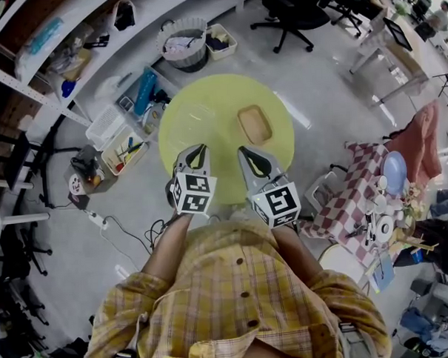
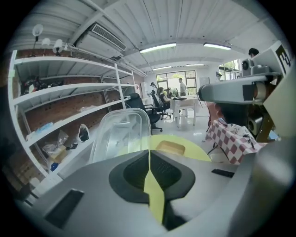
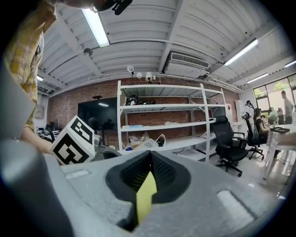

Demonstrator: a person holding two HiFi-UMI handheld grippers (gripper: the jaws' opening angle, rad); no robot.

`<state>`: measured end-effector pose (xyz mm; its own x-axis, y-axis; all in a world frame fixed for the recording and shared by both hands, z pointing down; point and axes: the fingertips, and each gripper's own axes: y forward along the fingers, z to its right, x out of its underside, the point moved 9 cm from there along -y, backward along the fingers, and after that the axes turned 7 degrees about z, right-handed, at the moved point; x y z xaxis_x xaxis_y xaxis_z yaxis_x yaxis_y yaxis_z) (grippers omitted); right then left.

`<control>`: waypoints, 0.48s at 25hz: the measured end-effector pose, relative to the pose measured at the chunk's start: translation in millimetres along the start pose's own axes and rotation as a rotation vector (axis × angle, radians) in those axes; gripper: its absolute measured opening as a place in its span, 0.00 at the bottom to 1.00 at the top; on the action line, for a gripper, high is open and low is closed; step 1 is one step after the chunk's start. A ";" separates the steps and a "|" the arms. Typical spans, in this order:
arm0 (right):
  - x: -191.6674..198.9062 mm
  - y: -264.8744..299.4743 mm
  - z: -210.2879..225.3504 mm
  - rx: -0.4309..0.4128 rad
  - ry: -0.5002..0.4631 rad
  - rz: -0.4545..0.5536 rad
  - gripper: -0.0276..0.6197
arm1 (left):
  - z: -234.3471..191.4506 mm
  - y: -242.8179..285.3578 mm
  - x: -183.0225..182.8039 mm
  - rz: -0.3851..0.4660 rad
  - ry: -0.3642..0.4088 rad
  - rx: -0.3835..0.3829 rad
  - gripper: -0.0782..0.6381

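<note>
Your left gripper (image 1: 200, 149) hangs over the near edge of the yellow round table (image 1: 269, 106). Its jaws are pressed together with nothing between them, and its own view shows only a thin sliver of yellow tabletop through the seam. Your right gripper (image 1: 247, 153) sits just beside it, also over the table's near edge, and its jaws are likewise closed and empty.

The clear container (image 1: 194, 122) stands on the left half of the table, just beyond the left gripper's tips. The shallow tan tray (image 1: 254, 124) lies near the table's middle, to the right of the container and apart from it, ahead of the right gripper. Neither thing is touched.

The left gripper looks across the table at both of them. The right gripper is aimed off the table's left side, toward the white shelves (image 3: 162, 125), with the left gripper's marker cube (image 3: 74, 140) in its view.

I judge this to be the approach stage, since nothing is grasped and both tools are poised at the table's edge. A grasp on either thing would call for you to part the jaws first, swing the right gripper round toward the table's middle, and settle on a rim rather than the broad body. I cannot tell how high the tips hang above the tabletop.
</note>
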<state>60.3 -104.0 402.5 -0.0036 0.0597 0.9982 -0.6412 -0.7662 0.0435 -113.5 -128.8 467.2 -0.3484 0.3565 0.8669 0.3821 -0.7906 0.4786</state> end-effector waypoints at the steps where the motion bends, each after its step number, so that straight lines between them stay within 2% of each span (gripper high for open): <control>1: 0.5 0.0 0.3 0.002 0.003 0.001 0.04 | 0.7 -1.7 -1.1 0.010 -0.002 -0.001 0.13; 12: 6.7 -0.7 -2.4 0.016 0.008 0.009 0.04 | 3.8 -25.2 -8.5 0.110 -0.005 -0.033 0.13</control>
<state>58.8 -101.6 409.1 -0.0153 0.0578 0.9982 -0.6291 -0.7765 0.0353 -117.0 -110.0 448.3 -0.3013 0.2687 0.9149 0.3894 -0.8411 0.3753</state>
